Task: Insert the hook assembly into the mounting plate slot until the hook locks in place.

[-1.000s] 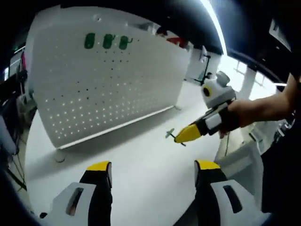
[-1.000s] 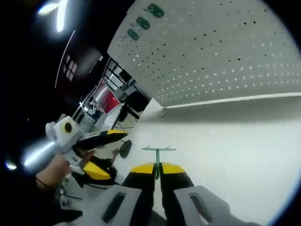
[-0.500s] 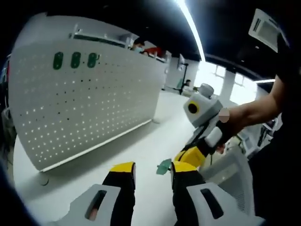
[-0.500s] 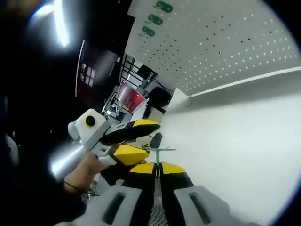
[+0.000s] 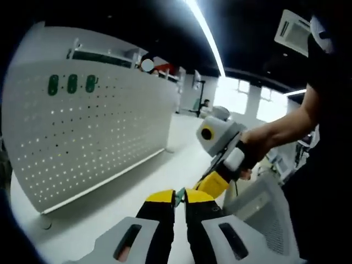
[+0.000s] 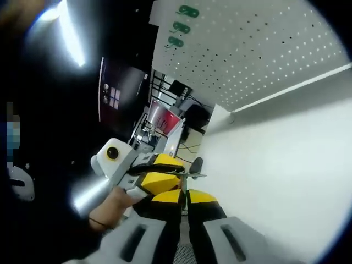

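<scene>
The white perforated mounting plate (image 5: pixel 93 132) stood upright on the white worktop (image 6: pixel 286 165), three green hooks (image 5: pixel 71 84) already set in a row near its top edge. Well short of it, both tongs met over the small green hook assembly (image 6: pixel 187 176). The right tongs (image 6: pixel 184 197) were closed on its stem; the left tongs (image 5: pixel 180 197) had their jaws nearly together on it too. This looked like a handover or regrip. Next, the hook needed carrying to a slot. Its crossbar lay across the right tongs' jaws, stem along them.
</scene>
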The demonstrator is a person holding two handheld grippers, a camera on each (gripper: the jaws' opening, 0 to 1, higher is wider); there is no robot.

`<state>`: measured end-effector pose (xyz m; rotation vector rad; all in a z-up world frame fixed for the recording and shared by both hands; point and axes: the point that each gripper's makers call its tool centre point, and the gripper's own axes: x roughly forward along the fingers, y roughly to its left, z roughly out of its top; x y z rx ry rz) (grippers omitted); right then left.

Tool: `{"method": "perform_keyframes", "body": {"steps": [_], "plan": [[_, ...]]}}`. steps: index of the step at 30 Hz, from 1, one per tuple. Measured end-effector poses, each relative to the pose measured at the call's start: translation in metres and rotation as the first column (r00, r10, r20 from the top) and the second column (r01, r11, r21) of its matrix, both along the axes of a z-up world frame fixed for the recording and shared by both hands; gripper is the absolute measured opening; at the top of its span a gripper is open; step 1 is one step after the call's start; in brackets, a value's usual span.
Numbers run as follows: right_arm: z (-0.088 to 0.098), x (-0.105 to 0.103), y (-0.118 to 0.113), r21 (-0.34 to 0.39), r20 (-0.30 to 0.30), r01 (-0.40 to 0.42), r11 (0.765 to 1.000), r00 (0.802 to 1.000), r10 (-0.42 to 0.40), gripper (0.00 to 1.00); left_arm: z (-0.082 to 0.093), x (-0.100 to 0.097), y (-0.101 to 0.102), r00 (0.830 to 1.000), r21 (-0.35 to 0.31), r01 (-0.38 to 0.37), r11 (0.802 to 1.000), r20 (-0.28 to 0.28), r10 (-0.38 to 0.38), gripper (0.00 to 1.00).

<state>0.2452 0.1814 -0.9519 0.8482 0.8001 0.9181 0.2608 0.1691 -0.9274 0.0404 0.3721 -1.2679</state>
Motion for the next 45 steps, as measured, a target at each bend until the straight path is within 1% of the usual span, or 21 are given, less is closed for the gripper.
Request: {"method": "perform_keyframes", "body": {"steps": [5, 12, 13, 16, 19, 21, 23, 25, 27, 28, 30, 32, 33, 35, 36, 37, 38, 39, 40, 43, 45], "plan": [[0.005, -0.001, 0.001, 0.028, -0.007, -0.013, 1.000, 1.000, 0.013, 0.00, 0.005, -0.001, 0.000, 0.999, -0.012, 0.019, 1.000, 0.027, -0.018, 0.04], [0.004, -0.003, 0.001, 0.063, -0.043, -0.006, 0.998, 0.999, 0.009, 0.01, 0.000, -0.002, 0.003, 0.995, 0.069, 0.047, 0.996, 0.090, -0.053, 0.02], [0.003, -0.001, 0.000, 0.046, -0.017, 0.002, 0.999, 1.000, -0.002, 0.01, -0.004, 0.000, 0.005, 0.992, 0.111, 0.040, 0.993, 0.114, -0.053, 0.02], [0.002, 0.001, -0.001, 0.028, 0.008, 0.006, 1.000, 1.000, -0.006, 0.02, -0.004, 0.001, 0.003, 0.993, 0.103, 0.038, 0.994, 0.105, -0.049, 0.01], [0.005, 0.014, -0.007, 0.011, 0.042, 0.070, 0.998, 0.997, -0.070, 0.02, -0.007, 0.007, 0.004, 0.996, 0.116, 0.012, 0.993, 0.091, -0.023, 0.01], [0.013, 0.023, -0.011, 0.043, 0.064, 0.113, 0.993, 0.991, -0.116, 0.05, -0.013, 0.013, 0.008, 0.996, 0.163, -0.017, 0.987, 0.092, 0.002, 0.01], [0.013, 0.036, -0.024, 0.011, 0.120, 0.185, 0.983, 0.975, -0.185, 0.07, -0.015, 0.017, 0.010, 0.998, 0.175, -0.039, 0.984, 0.060, 0.029, 0.01], [0.013, 0.040, -0.034, -0.086, 0.213, 0.200, 0.976, 0.961, -0.178, 0.08, -0.016, 0.026, 0.017, 0.994, 0.176, -0.106, 0.979, 0.001, 0.108, 0.01], [0.014, 0.038, -0.036, -0.230, 0.333, 0.187, 0.955, 0.937, -0.103, 0.08, -0.017, 0.038, 0.028, 0.982, 0.200, -0.179, 0.963, -0.020, 0.186, 0.01], [0.015, 0.037, -0.036, -0.287, 0.381, 0.184, 0.940, 0.922, -0.065, 0.09, -0.018, 0.043, 0.034, 0.973, 0.209, -0.213, 0.955, -0.050, 0.228, 0.01], [0.018, 0.034, -0.033, -0.404, 0.477, 0.186, 0.896, 0.878, 0.033, 0.11, -0.020, 0.049, 0.041, 0.953, 0.212, -0.260, 0.942, -0.103, 0.286, 0.01], [0.021, 0.030, -0.026, -0.469, 0.528, 0.187, 0.863, 0.842, 0.105, 0.13, -0.022, 0.052, 0.045, 0.946, 0.217, -0.270, 0.938, -0.122, 0.301, 0.01], [0.024, 0.029, -0.023, -0.501, 0.561, 0.205, 0.841, 0.817, 0.135, 0.13, -0.025, 0.055, 0.049, 0.934, 0.229, -0.297, 0.927, -0.129, 0.332, 0.01], [0.028, 0.027, -0.016, -0.530, 0.595, 0.226, 0.817, 0.786, 0.169, 0.13, -0.027, 0.055, 0.051, 0.925, 0.234, -0.311, 0.921, -0.147, 0.350, 0.01], [0.027, 0.025, -0.013, -0.551, 0.598, 0.225, 0.804, 0.778, 0.192, 0.13, -0.027, 0.054, 0.051, 0.914, 0.224, -0.326, 0.919, -0.174, 0.366, 0.01], [0.024, 0.020, -0.006, -0.585, 0.573, 0.202, 0.786, 0.788, 0.224, 0.13, -0.026, 0.051, 0.048, 0.902, 0.205, -0.328, 0.922, -0.223, 0.370, 0.01], [0.024, 0.016, -0.001, -0.593, 0.575, 0.185, 0.784, 0.779, 0.251, 0.13, -0.025, 0.049, 0.046, 0.892, 0.186, -0.332, 0.925, -0.258, 0.372, 0.01], [0.026, 0.016, 0.004, -0.577, 0.586, 0.197, 0.793, 0.776, 0.234, 0.13, -0.024, 0.046, 0.043, 0.879, 0.160, -0.336, 0.928, -0.301, 0.370, 0.01], [0.025, 0.016, 0.008, -0.587, 0.583, 0.198, 0.785, 0.776, 0.241, 0.12, -0.023, 0.044, 0.041, 0.874, 0.144, -0.335, 0.931, -0.321, 0.364, 0.01], [0.022, 0.019, 0.012, -0.627, 0.605, 0.216, 0.748, 0.740, 0.294, 0.10, -0.028, 0.039, 0.041, 0.879, 0.183, -0.324, 0.928, -0.305, 0.367, 0.01], [0.022, 0.020, 0.015, -0.618, 0.605, 0.213, 0.757, 0.744, 0.284, 0.09, -0.028, 0.035, 0.039, 0.883, 0.185, -0.315, 0.931, -0.303, 0.358, 0.01]]}}
